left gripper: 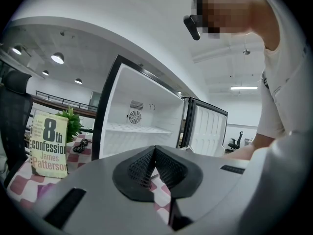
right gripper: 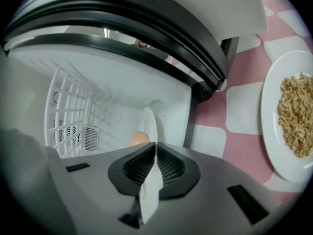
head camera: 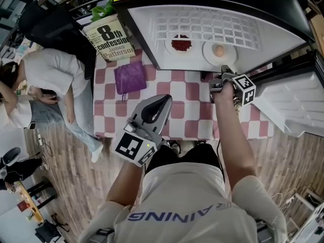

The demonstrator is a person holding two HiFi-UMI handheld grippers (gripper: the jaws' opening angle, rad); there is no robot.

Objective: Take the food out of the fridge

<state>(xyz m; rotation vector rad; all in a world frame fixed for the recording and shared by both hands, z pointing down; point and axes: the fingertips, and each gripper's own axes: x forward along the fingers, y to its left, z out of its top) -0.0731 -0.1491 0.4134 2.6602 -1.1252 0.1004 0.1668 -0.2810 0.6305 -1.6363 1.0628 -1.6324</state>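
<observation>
An open white fridge (head camera: pixel 283 39) stands on the checkered table (head camera: pixel 187 110). Inside it are a white plate of red beans (head camera: pixel 180 44) and a white plate (head camera: pixel 208 53) with an egg (head camera: pixel 218 50) on it. My right gripper (head camera: pixel 223 73) reaches to the fridge's front edge and is shut on the near rim of the egg plate (right gripper: pixel 148 124); the egg (right gripper: pixel 139 138) shows just beyond the jaws. My left gripper (head camera: pixel 164 98) hovers over the table in front of the fridge, shut and holding nothing. In the left gripper view its jaws (left gripper: pixel 155 150) meet, with the fridge (left gripper: pixel 142 126) ahead.
A book (head camera: pixel 109 38) stands at the table's back left by a green plant (head camera: pixel 104 9), with a purple pouch (head camera: pixel 130 76) in front. The fridge door (head camera: pixel 298 100) hangs open at the right. A plate of grains (right gripper: pixel 292 116) lies on the table. A person (head camera: pixel 50 70) sits at the left.
</observation>
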